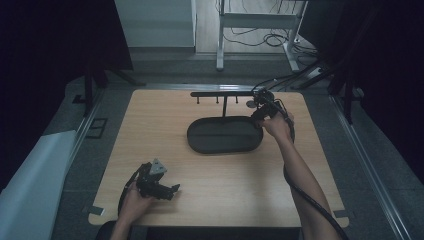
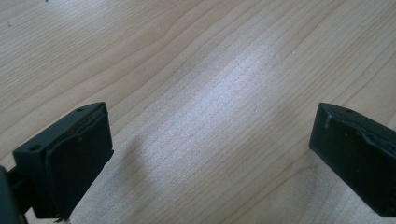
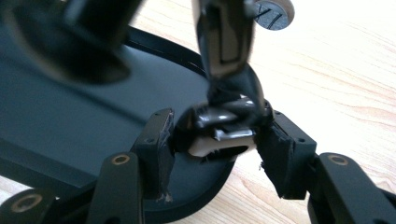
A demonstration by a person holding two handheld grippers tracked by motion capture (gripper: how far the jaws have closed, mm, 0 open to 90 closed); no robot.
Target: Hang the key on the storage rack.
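My right gripper is at the far right of the table, beside the right end of a black hanger bar. It is shut on the black strap, near the shiny buckle, of what looks like a wristwatch. The strap runs away from the jaws to a round white dial, seen in the high view as the dial. Under the watch lies a black oval tray, whose rim passes just below the jaws. My left gripper rests open at the front left, its open jaws over bare wood.
The bar stands on a thin post rising from the tray's far side, with short pegs hanging under it. A blurred dark shape sits close above the tray in the right gripper view. The wooden table has dark floor around its edges.
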